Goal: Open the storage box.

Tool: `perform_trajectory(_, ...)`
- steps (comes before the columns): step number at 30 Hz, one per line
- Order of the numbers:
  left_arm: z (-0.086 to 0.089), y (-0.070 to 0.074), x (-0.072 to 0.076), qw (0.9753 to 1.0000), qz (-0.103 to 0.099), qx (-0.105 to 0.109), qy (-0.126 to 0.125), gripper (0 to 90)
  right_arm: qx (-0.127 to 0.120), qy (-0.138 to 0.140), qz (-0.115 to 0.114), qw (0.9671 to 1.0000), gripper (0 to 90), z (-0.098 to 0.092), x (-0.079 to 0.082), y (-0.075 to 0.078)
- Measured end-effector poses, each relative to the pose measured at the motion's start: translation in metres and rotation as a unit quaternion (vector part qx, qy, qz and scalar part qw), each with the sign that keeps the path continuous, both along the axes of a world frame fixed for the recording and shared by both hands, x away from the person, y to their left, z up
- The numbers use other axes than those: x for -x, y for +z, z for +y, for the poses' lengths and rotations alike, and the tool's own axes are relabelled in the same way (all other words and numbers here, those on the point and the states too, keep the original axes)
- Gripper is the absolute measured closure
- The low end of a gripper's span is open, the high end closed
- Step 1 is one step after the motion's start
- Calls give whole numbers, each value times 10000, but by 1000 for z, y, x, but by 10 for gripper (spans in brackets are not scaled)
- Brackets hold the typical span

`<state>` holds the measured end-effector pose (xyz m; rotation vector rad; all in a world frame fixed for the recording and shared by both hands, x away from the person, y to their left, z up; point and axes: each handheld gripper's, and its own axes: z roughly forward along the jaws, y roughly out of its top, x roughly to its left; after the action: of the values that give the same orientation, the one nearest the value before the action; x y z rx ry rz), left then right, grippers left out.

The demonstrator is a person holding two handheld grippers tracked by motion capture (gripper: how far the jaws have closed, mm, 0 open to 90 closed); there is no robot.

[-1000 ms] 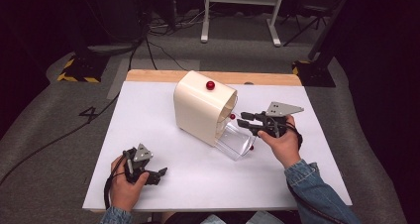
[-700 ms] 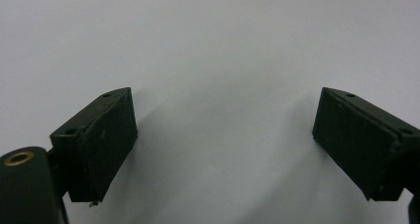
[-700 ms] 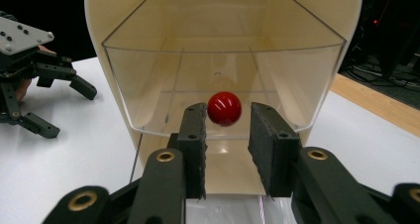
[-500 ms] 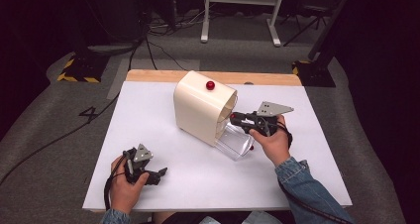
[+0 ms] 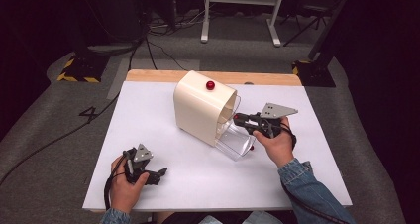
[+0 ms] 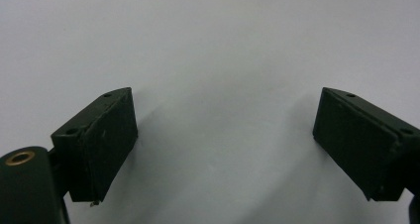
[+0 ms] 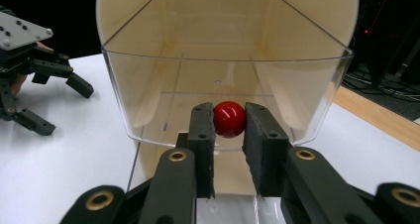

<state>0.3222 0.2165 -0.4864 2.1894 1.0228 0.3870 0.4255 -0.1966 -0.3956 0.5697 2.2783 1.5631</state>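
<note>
A cream housing [image 5: 198,110] stands mid-table with a clear bin [image 5: 235,142] tilted out of its right side. My right gripper [image 5: 240,119] is shut on the small red knob [image 7: 229,119] at the bin's front rim [image 7: 148,95]; both pads press its sides. A second red knob [image 5: 210,85] sits on top of the housing. At the front left of the table my left gripper [image 5: 158,174] rests open, and in its own view the jaws stand wide apart over bare white surface [image 6: 225,144]. It also shows far left in the right gripper view [image 7: 39,85].
The white table top [image 5: 148,115] has a wooden strip [image 5: 148,76] along its far edge. Cables and stand legs [image 5: 237,16] lie on the dark floor beyond. A denim sleeve [image 5: 307,184] comes in at the bottom right.
My right gripper has moved left to the bin's front and shut on the red knob. The left gripper has stayed put.
</note>
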Motion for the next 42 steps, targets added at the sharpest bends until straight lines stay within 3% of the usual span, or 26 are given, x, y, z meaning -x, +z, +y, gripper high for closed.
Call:
perform_trajectory(15, 0, 0, 0, 10000, 28, 15, 11, 103, 59, -62, 18, 10000, 747, -32, 23, 7)
perform_trajectory(31, 0, 0, 0, 10000, 2, -3, 0, 103, 90, -46, 180, 9998, 741, -46, 26, -3)
perform_trajectory(37, 0, 0, 0, 10000, -4, -6, -2, 103, 70, -3, 317, 9995, 666, -50, 27, -7)
perform_trajectory(42, 0, 0, 0, 10000, -3, -13, -6, 103, 108, -77, 262, 9996, 610, -61, 32, -4)
